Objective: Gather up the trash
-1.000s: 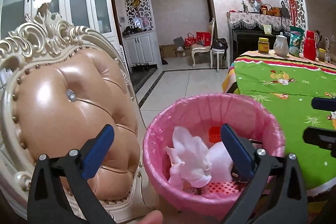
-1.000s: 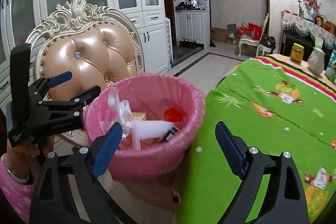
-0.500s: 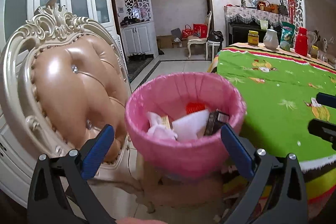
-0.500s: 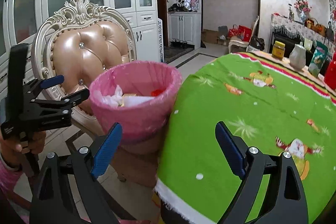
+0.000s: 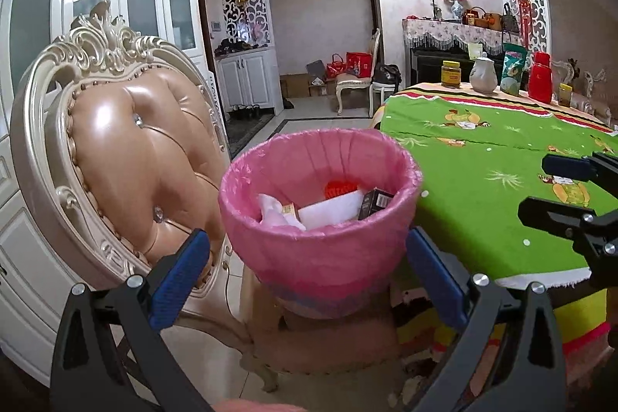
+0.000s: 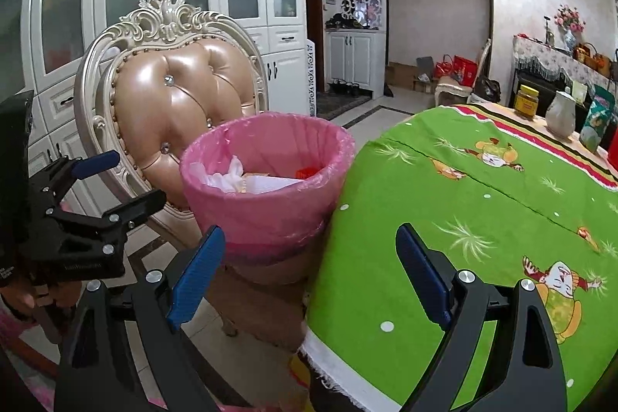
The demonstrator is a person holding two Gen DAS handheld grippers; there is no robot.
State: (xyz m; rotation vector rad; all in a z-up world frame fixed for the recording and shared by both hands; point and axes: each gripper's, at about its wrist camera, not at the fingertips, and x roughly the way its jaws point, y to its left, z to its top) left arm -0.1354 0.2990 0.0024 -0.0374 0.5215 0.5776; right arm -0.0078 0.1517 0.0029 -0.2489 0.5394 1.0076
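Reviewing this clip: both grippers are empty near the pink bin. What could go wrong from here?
1. The pink-lined bin stands raised on a small stool beside the table's edge, so a bump from either gripper might tip it.
2. The trash is piled toward the rim; the dark box leans up the liner wall and may spill if more goes in.
3. The left gripper and right gripper, jaws open, are close together and might collide.

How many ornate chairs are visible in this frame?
2. One tufted leather chair stands directly left of the pink-lined trash bin; a second cream chair sits by the far wall. Others may be hidden behind the table.
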